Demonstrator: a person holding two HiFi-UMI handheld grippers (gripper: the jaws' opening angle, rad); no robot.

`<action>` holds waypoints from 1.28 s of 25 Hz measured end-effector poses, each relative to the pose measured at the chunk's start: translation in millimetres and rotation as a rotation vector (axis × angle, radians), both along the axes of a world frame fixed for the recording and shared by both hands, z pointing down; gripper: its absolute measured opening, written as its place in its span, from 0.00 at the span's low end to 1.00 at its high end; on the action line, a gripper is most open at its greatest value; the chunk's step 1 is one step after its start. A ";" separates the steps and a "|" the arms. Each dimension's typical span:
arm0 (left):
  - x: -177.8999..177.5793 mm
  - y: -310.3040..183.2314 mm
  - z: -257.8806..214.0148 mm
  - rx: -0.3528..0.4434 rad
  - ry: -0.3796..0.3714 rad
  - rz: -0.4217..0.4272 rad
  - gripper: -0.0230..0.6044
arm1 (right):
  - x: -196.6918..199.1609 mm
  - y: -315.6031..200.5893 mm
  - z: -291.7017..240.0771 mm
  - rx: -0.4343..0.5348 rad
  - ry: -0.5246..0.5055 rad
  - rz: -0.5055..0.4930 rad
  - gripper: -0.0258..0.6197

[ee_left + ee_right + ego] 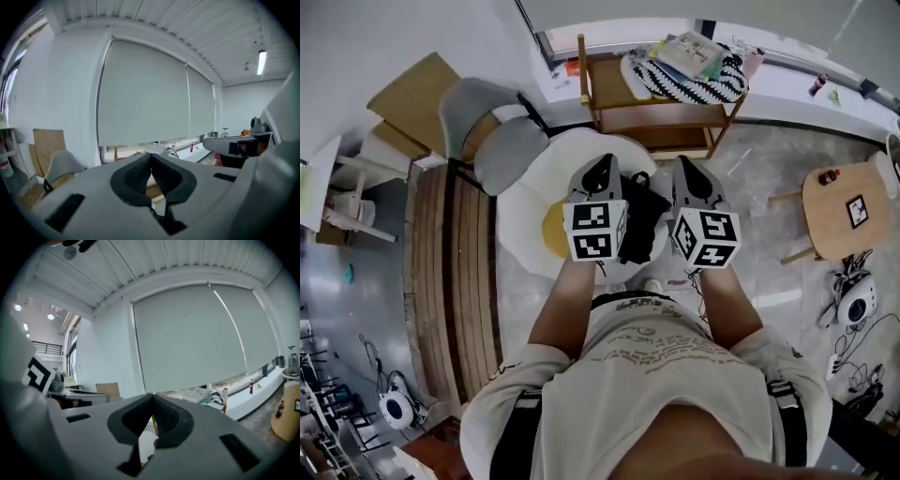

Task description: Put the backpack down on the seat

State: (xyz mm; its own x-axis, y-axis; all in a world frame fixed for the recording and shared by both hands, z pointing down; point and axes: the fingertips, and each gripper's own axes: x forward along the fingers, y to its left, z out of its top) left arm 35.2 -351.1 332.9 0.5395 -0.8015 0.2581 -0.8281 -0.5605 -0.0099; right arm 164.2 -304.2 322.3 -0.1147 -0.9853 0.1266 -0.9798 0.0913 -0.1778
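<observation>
The black backpack [642, 220] shows in the head view between my two grippers, over the right part of a round white seat [534, 187]. Its top loop [637, 177] points away from me. I cannot tell whether it rests fully on the seat. My left gripper [602, 165] is held above its left side, and my right gripper [687, 165] above its right side. In the left gripper view the left gripper [151, 171] has its jaws closed together with nothing between the pads. The right gripper [152, 416] looks the same; only white seat shows through the gap below.
A yellow patch [551, 230] lies on the seat. A grey chair [492, 131] stands at the left back, next to a slatted wooden platform [455, 272]. A wooden shelf [652, 108] with a patterned cushion [694, 84] stands ahead. A round wooden stool [848, 211] is at the right.
</observation>
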 end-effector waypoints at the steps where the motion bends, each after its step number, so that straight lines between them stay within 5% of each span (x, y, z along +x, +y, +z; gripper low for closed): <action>1: -2.8 -1.5 -15.7 0.040 0.003 -0.006 0.08 | -2.6 -1.7 -13.3 0.033 0.007 -0.001 0.08; 10: -20.8 -3.1 -105.6 0.194 0.047 -0.015 0.08 | -10.4 -8.0 -98.5 0.215 0.037 0.036 0.08; 20: -25.5 -23.5 -122.6 0.174 0.096 -0.026 0.08 | -18.7 -23.3 -118.6 0.211 0.072 0.016 0.08; 32: -25.0 -27.2 -124.4 0.181 0.053 -0.010 0.08 | -29.8 -29.6 -115.9 0.192 0.076 0.002 0.08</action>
